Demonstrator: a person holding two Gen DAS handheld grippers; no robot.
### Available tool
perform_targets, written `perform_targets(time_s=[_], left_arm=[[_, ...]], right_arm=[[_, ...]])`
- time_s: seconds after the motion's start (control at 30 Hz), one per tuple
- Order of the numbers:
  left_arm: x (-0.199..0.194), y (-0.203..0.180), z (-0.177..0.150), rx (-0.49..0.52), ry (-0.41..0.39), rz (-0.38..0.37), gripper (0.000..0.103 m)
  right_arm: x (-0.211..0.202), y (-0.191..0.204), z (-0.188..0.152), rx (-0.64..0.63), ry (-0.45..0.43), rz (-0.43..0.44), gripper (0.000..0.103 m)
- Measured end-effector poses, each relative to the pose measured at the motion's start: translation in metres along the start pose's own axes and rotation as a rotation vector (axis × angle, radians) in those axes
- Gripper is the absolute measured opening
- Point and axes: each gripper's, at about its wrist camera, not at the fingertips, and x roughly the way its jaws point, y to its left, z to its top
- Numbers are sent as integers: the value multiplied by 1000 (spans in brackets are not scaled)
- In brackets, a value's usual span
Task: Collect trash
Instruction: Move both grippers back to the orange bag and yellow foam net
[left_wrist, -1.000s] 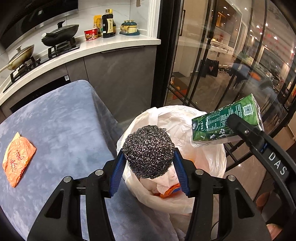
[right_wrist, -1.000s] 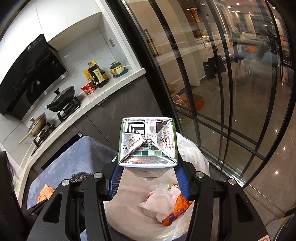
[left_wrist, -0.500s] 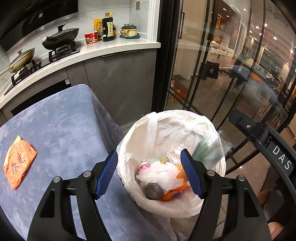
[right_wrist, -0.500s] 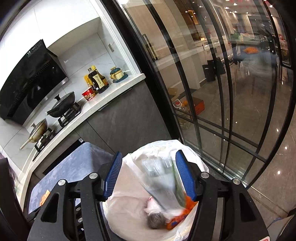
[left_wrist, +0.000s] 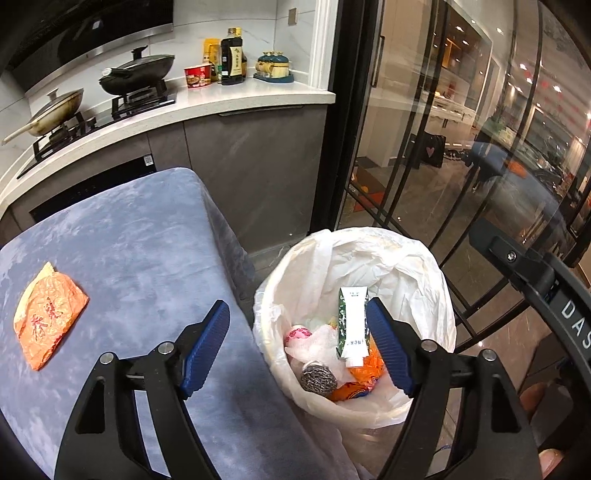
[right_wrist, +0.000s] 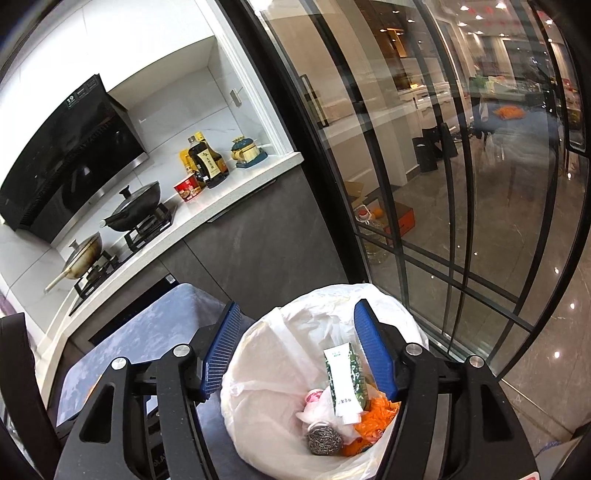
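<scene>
A bin lined with a white bag stands beside the blue-grey table. Inside lie a steel wool ball, a green and white carton, orange wrappers and white tissue. My left gripper is open and empty above the bin's near rim. My right gripper is open and empty above the bin. An orange wrapper lies flat on the table at the left.
A kitchen counter with woks, bottles and a red cup runs behind the table. Glass doors with black frames stand right of the bin. The right gripper's body shows at the right edge of the left wrist view.
Both grippers opened. The steel wool ball dropped from the left one and the carton from the right one; both now lie in the bin.
</scene>
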Motion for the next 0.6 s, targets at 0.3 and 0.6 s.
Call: perform_targets(time_s=[0.3,0.6], left_arm=[[-19,26,1,-43,-28,14,73],[-42,69,-2,-99,-59,50,74]], right_arm=[[-9,26,-5,-42,-4,26,62],[-19,60,-14,-85,-1,57,63]])
